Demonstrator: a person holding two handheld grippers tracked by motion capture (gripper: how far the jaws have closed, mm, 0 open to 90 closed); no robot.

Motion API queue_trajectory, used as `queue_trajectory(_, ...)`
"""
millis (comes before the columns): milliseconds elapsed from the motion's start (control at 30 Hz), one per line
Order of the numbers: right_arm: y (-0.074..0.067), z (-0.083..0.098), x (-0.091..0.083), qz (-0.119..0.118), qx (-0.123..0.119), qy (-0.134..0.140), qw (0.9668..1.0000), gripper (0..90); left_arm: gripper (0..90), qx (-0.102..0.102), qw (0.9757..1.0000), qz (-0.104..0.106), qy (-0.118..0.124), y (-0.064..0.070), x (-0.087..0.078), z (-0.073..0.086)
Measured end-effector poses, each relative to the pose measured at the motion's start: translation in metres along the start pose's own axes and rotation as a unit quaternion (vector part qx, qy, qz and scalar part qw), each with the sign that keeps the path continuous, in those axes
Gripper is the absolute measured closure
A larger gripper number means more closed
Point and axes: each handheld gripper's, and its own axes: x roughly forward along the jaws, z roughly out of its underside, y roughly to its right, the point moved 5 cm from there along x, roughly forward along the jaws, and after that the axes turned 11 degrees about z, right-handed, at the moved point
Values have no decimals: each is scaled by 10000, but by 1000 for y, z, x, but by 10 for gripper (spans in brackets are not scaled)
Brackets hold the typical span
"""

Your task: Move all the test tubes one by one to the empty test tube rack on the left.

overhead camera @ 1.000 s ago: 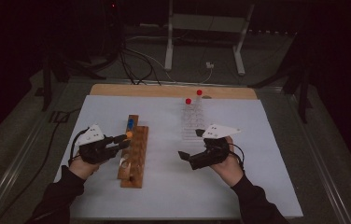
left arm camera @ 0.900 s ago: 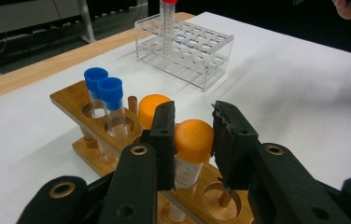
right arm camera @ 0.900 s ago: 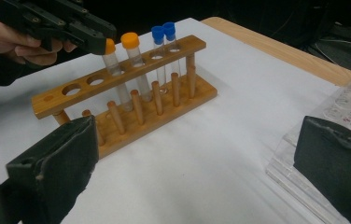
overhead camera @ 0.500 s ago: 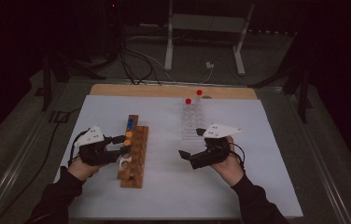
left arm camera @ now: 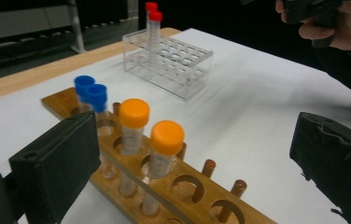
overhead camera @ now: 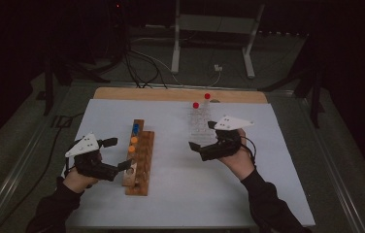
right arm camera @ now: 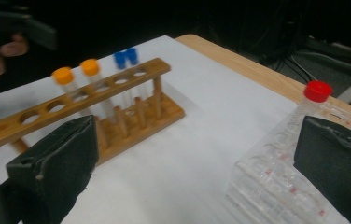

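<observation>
A wooden rack (overhead camera: 139, 162) stands left of centre and holds two blue-capped tubes (left arm camera: 92, 91) and two orange-capped tubes (left arm camera: 134, 114). My left gripper (overhead camera: 117, 154) sits at the rack's left side. Its jaws have just been opening and now stand wide apart (left arm camera: 194, 128). The nearer orange-capped tube (left arm camera: 166, 137) stands in its hole between them, untouched. My right gripper (overhead camera: 203, 136) is open and empty just in front of a clear plastic rack (overhead camera: 201, 121). A red-capped tube (right arm camera: 317, 91) stands in that rack by the right-hand jaw.
White paper (overhead camera: 180, 194) covers the table, with a wooden strip (overhead camera: 171, 94) along its far edge. A second red-capped tube (overhead camera: 207, 97) stands at the clear rack's far end. Stand legs (overhead camera: 175, 58) and cables lie on the floor beyond.
The left gripper's jaws opened and let go of an orange-capped tube, which now stands in the wooden rack. The right hand moved a little away from me, toward the clear rack.
</observation>
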Motion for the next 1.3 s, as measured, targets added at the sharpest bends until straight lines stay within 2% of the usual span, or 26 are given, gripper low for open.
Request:
queue_trajectory(67,7,-1,8,100,-11,-47,9999,0,25,12,10000,25,15,0,-1,1)
queue_trajectory(167,16,0,19,230,54,-81,9997,73,24,39,9999,116,1,1,-2,1)
queue_trajectory(200,20,1,23,293,72,-115,9995,73,24,93,9998,155,-33,2,-2,2)
queue_trajectory(267,27,4,34,374,96,-222,9990,84,24,68,9997,220,-35,3,-1,3)
queue_trajectory(333,33,6,43,490,100,-273,9984,171,24,58,9997,222,-4,2,-2,2)
queue_trajectory(500,48,12,66,650,168,-500,9965,309,24,48,9997,231,23,2,-3,3)
queue_trajectory(567,54,13,73,702,304,-536,9956,380,24,14,9997,246,37,2,-3,3)
queue_trajectory(700,64,14,85,852,395,-627,9936,472,24,18,9998,207,45,2,-3,3)
queue_trajectory(833,73,16,97,1021,330,-790,9911,550,24,22,9998,217,13,1,-3,3)
queue_trajectory(933,78,18,104,1108,341,-881,9893,591,24,5,9997,233,-15,1,-2,3)
queue_trajectory(1300,81,14,122,1141,375,-978,9879,661,24,-16,9998,208,1,0,-2,3)
